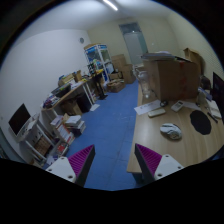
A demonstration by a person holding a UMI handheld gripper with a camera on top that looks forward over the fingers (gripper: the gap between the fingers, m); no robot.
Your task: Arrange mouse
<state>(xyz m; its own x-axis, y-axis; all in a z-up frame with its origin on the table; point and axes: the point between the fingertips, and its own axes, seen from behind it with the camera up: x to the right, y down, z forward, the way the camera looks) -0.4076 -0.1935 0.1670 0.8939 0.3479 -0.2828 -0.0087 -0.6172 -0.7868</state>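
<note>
A grey mouse (170,130) lies on a light wooden table (190,145), ahead and to the right of my fingers. A round black mouse mat (201,122) lies beyond it, further right. My gripper (114,160) is open and empty, held high over the blue floor at the table's left edge. The magenta pads (82,158) stand wide apart; the right finger (148,158) is over the table's corner. The mouse is apart from both fingers.
A white keyboard (157,110) and papers lie on the table's far part. Blue floor (108,125) runs ahead. Cluttered shelves and boxes (60,110) line the left. Cardboard boxes (170,75) and a shelf stand at the back.
</note>
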